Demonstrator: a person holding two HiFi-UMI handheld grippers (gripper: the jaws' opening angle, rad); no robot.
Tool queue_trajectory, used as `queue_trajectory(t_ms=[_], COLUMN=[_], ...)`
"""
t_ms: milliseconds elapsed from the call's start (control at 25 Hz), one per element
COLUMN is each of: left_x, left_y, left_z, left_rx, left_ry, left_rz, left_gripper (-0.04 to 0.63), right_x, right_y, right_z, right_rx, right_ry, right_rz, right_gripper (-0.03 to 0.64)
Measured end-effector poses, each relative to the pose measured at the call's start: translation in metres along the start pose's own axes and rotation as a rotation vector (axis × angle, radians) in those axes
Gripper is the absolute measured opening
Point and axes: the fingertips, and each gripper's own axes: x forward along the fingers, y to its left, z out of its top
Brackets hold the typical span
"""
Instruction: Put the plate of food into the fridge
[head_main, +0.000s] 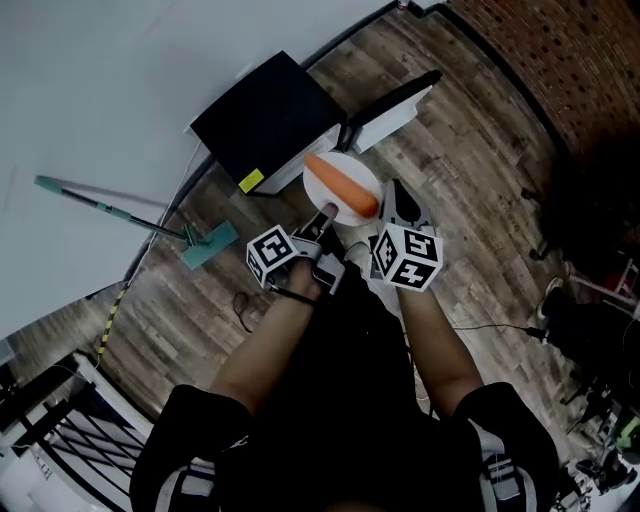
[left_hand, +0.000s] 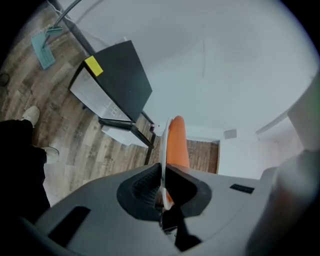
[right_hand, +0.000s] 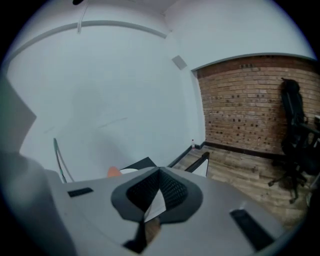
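A white plate (head_main: 333, 172) with an orange carrot (head_main: 343, 190) on it hangs above the wooden floor, just in front of a black mini fridge (head_main: 265, 120). The fridge's door (head_main: 395, 108) stands open. My left gripper (head_main: 325, 217) is shut on the plate's near rim. In the left gripper view the plate (left_hand: 163, 150) shows edge-on between the jaws, with the carrot (left_hand: 176, 142) to its right. My right gripper (head_main: 397, 197) sits by the plate's right edge, its jaws (right_hand: 159, 172) shut with nothing between them. The carrot (right_hand: 114, 172) peeks over its body.
A teal mop (head_main: 205, 245) lies on the floor left of the fridge, near the white wall. A brick wall (head_main: 560, 60) runs along the right, with a black office chair (right_hand: 295, 130) before it. Cables and gear crowd the lower right; a rack (head_main: 50, 420) stands at lower left.
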Motion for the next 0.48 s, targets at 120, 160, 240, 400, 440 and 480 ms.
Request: queue_trajectory(t_ms=[120, 160, 240, 400, 440, 480], left_x=[0.017, 0.023, 0.036, 0.053, 0.059, 0.067], left_y=[0.040, 0.055, 0.089, 0.160, 0.179, 0.196], left_z=[0.013, 0.016, 0.024, 0.039, 0.042, 0.045], left_rx=[-0.005, -0.023, -0.068, -0.097, -0.100, -0.116], left_ry=[-0.025, -0.045, -0.091, -0.179, -0.202, -0.225], left_rz=[-0.009, -0.013, -0.014, 0.003, 0.001, -0.004], left_gripper=[0.021, 0.021, 0.021, 0.021, 0.021, 0.021], right_x=[0.031, 0.039, 0.053, 0.076, 0.081, 0.088], right_y=[-0.003, -0.005, -0.013, -0.032, -0.038, -0.044], right_z=[-0.032, -0.044, -0.069, -0.122, -0.134, -0.146], right_rx=[-0.007, -0.015, -0.027, -0.013, -0.013, -0.014], right_ry=[0.010, 0.016, 0.032, 0.076, 0.087, 0.098], right_rz=[0.012, 0.019, 0.034, 0.055, 0.057, 0.059], right_gripper=[0.014, 0.014, 0.014, 0.014, 0.014, 0.014])
